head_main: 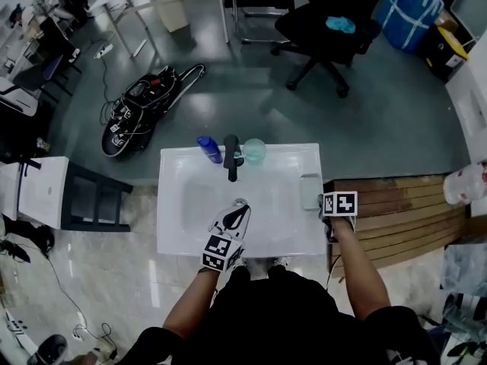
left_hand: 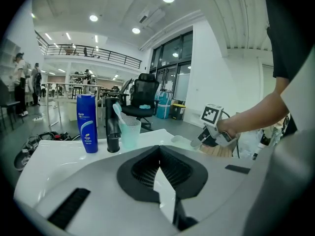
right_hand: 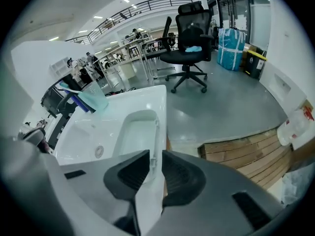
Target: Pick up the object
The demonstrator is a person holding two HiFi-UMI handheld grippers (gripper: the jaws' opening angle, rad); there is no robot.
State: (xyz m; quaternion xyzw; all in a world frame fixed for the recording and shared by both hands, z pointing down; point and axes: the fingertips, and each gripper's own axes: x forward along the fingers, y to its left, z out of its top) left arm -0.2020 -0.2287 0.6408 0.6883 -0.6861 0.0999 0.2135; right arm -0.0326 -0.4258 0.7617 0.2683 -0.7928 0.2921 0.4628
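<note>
**Q:** Status on your L gripper (left_hand: 159, 151)?

**A:** It's over the basin of the white sink unit (head_main: 171, 204), about mid-bowl in the head view. Its fingers are pressed together at the tips with nothing between them. Only bare basin shows through the V-shaped gap below the tips.

**Q:** And your R gripper (right_hand: 155, 154)?

**A:** It's at the sink's right edge, on the tray (right_hand: 135, 132). The fingers are narrowly spread, and the tray's right-hand rim runs up through the gap. The rim sits closer to the left finger and there's clearance on the other side, so no firm pinch afaict. The marker cube is on top and your forearm comes in from the bottom of the head view.

**Q:** Where's the object?

**A:** The task doesn't name it. The tray is the only thing either gripper is at. It's pale and oblong, and it lies flat on the counter just right of the basin, long side parallel to the sink's edge.

**Q:** What else is on the unit?

**A:** Along the back edge, left to right:
- Blue bottle (left_hand: 87, 123), upright.
- Black faucet (left_hand: 112, 127), just beside the bottle.
- Teal cup (left_hand: 130, 132) next to the faucet, with a toothbrush (left_hand: 118, 113) leaning in it.

All of these are well apart from both grippers. The drain (right_hand: 99, 151) is visible in the bowl.

**Q:** Surroundings?

**A:** Wooden boards (head_main: 403, 204) lie on the floor right of the sink. A black office chair (head_main: 327, 29) stands beyond it on the grey floor.
</note>
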